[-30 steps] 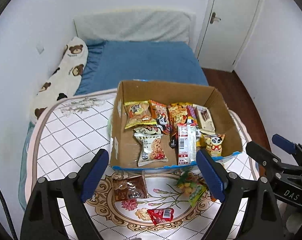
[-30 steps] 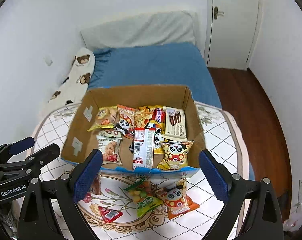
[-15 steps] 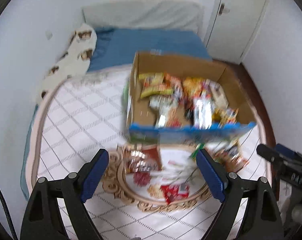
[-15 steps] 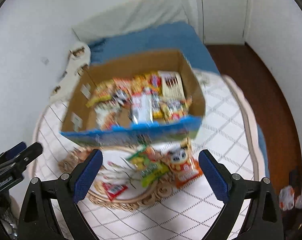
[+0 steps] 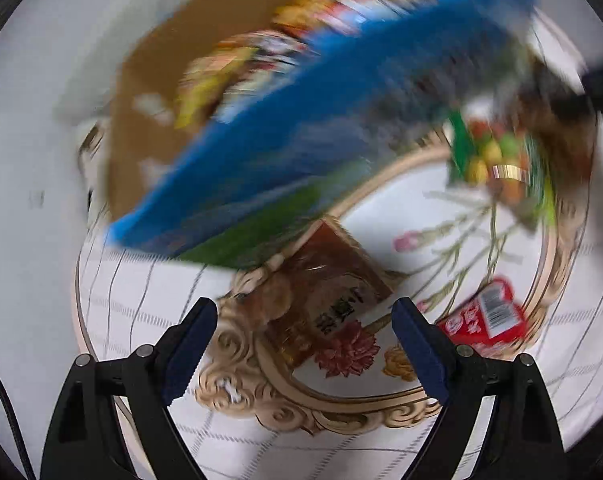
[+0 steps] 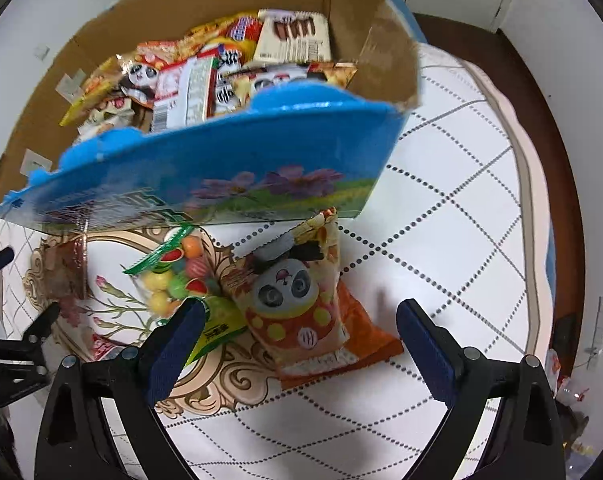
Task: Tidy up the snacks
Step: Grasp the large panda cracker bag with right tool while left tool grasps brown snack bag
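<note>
You have both claws pointing down at the table (image 6: 481,168), each spread wide and holding nothing, so take 1 packet per claw. The left gripper (image 5: 303,344) sits over the brown packet (image 5: 321,300), which lies on the gold-scrolled middle of the tablecloth just in front of the box (image 6: 205,184); the right gripper (image 6: 297,344) sits over the panda packet (image 6: 297,300), which overlaps an orange packet (image 6: 361,344) and touches the fruit candy bag (image 6: 173,276). Centre each claw so 1 pad lands on either side of a single packet, not on its neighbour. The left view is blurred, so slow down before closing. The red packet (image 5: 485,316) lies nearer the table's front edge; leave it for later. Lift clear of the box's blue front wall before dropping anything in.
</note>
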The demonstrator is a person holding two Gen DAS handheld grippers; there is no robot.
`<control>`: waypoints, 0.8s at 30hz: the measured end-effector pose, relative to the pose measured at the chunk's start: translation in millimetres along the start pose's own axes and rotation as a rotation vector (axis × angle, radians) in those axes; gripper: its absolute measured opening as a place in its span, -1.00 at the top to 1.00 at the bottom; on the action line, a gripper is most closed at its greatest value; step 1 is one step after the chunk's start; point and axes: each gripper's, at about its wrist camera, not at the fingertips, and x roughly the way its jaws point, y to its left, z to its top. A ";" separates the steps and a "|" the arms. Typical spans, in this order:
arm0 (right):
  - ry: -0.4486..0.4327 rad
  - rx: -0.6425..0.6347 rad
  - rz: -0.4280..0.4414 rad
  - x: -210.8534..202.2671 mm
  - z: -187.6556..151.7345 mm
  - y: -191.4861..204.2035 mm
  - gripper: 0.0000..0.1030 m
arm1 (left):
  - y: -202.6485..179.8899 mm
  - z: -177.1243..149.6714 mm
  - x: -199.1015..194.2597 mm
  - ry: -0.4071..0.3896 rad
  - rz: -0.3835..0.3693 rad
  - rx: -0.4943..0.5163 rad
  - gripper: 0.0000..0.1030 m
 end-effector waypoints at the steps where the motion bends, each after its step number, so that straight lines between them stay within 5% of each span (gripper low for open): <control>1: 0.013 -0.001 0.001 5.0 1.0 -0.2 -0.91 | -6.0 1.5 5.7 0.011 0.000 0.045 -0.74; 5: 0.053 0.008 0.005 24.1 3.8 -2.2 -0.91 | -18.4 8.7 31.9 0.079 -0.005 0.141 -0.74; 11: 0.059 0.006 0.004 44.1 3.5 -0.5 -0.89 | -14.7 19.2 44.8 0.103 -0.074 0.142 -0.77; 15: 0.033 -0.009 0.005 42.8 0.7 2.0 -0.56 | -11.9 18.2 39.9 0.086 -0.135 0.096 -0.48; 18: 0.028 -0.016 0.013 38.8 -5.7 3.5 -0.37 | -12.2 10.1 35.8 0.099 -0.166 0.025 -0.42; 24: 0.058 -0.030 0.009 33.1 -35.6 2.0 -0.23 | -3.0 -25.0 39.3 0.209 -0.299 -0.286 -0.42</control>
